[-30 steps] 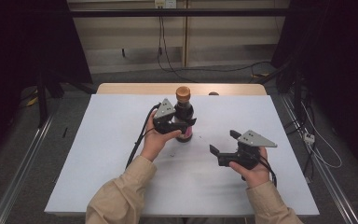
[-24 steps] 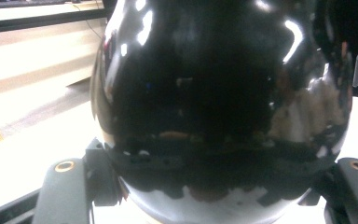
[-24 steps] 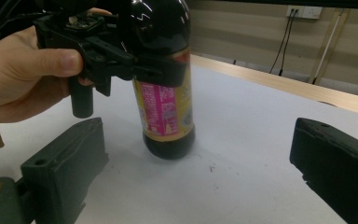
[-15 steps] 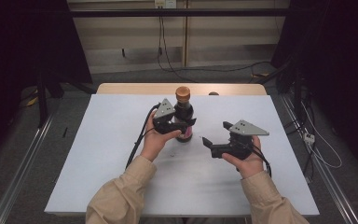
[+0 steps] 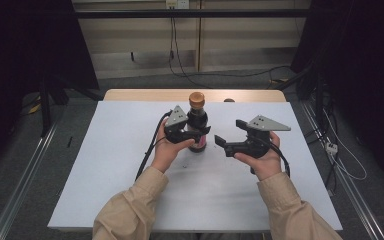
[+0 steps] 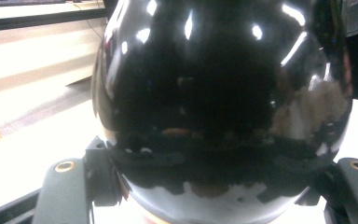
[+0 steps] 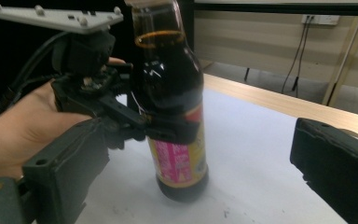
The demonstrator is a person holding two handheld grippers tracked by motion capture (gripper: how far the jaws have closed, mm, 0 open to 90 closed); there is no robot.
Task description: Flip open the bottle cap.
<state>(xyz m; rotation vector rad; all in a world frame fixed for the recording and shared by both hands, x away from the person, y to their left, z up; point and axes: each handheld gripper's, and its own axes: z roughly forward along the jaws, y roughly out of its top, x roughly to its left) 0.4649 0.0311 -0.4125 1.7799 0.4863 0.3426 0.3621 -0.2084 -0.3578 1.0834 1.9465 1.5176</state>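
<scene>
A: While the dark bottle [image 5: 198,125] stands upright on the white table [image 5: 105,165], toward its far middle, what grips it?

B: The left gripper [image 5: 192,134]. Its jaws are clamped across the bottle's body, above the pink and yellow label [image 7: 179,156]. In the left gripper view the glossy black glass sits right between the jaws and hides most of what lies beyond it.

A: And the right gripper [image 5: 220,142]?

B: Spread wide, holding nothing. It hovers just beside the bottle on the person's right, jaws pointing toward it but apart from it. In the right gripper view its two black jaws frame the bottle, with a gap on either side.

A: Anything else around?

B: The bottle has a brown cap [image 5: 196,97]. A black cable [image 5: 147,155] trails from the left gripper back along the tan sleeve [image 5: 130,210]. A strip of bare wood [image 5: 145,95] shows at the table's far edge, and wires hang down the wall [image 5: 172,30] beyond. The left hand [image 7: 23,126] wraps its gripper's body from behind.
</scene>
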